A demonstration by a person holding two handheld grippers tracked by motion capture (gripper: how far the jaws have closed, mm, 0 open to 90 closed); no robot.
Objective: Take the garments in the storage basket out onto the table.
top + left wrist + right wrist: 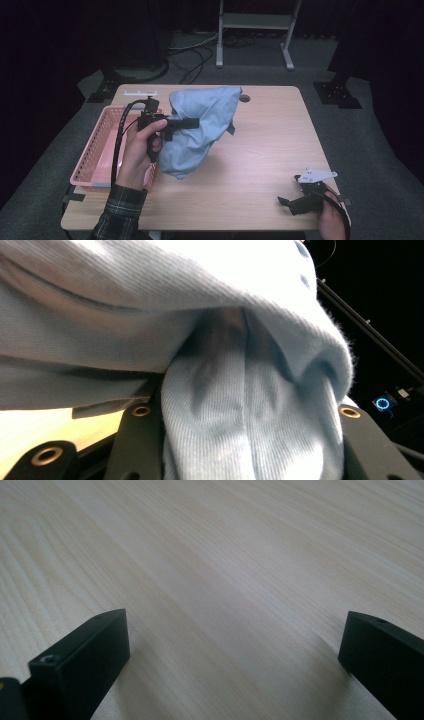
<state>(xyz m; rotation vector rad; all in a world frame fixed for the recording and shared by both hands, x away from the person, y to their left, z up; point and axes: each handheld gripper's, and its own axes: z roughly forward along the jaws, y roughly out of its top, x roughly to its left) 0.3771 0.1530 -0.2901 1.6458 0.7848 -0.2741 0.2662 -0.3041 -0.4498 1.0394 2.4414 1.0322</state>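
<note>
The left tool [187,122] is raised above the worktop [260,150], held level by the left hand [137,152], whose forearm in a plaid sleeve [117,215] comes up from the near edge. Its jaws are clamped on a light blue cloth [200,127]; in the left gripper view a thick fold of the cloth [250,415] is bunched between the two black jaws and spills over them. The cloth hangs from the tool in a crumpled mass, with its lower end touching the worktop just below the tool. A black cable [119,140] loops from the back of the tool down past the wrist. Behind the hand, on the side away from the jaws, sits a pink basket [95,150] on the worktop.

The right tool [285,201] rests low at the near right corner of the worktop, well apart from the cloth, with the right hand [331,217] behind it. Its jaws stand wide apart with bare wood [210,580] between them.
</note>
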